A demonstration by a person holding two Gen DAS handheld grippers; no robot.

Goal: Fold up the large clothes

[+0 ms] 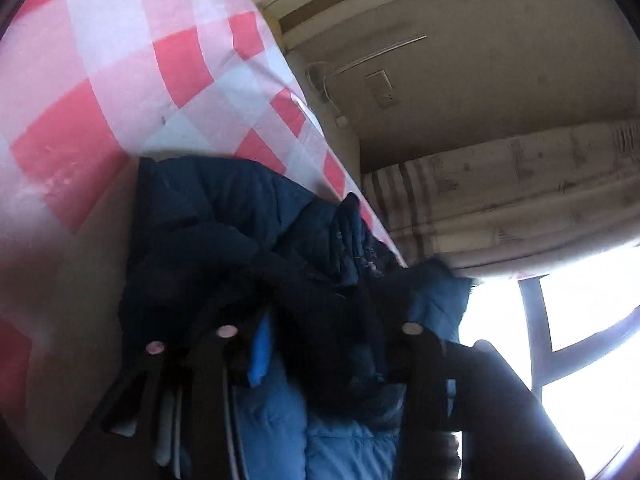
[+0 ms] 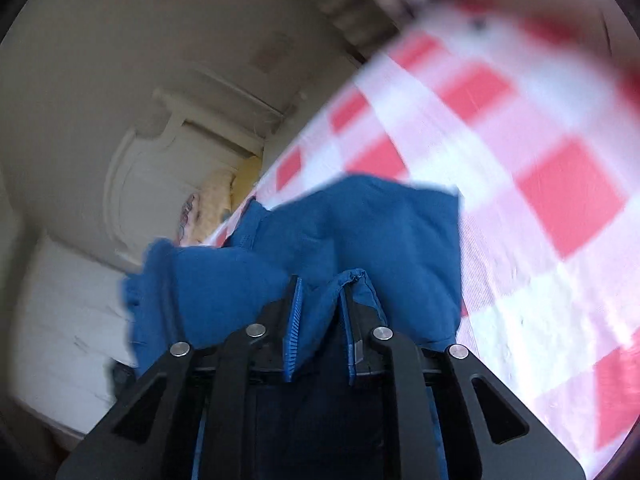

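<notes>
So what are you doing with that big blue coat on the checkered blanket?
A person is folding a puffy blue jacket on a red-and-white checked cloth, using a gripper in each hand. The right gripper is pinched shut on a fold of the jacket's edge. The left gripper has its fingers apart with jacket fabric lying between them; whether it grips is unclear. The jacket is bunched up, not yet neatly folded.

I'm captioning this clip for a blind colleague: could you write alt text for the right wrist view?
The right claw is clamped on a fold of a blue padded jacket, whose bulk bunches up just ahead of the fingers. Behind it lies a red-and-white checked cloth, blurred, with a cream wall to the left.
</notes>
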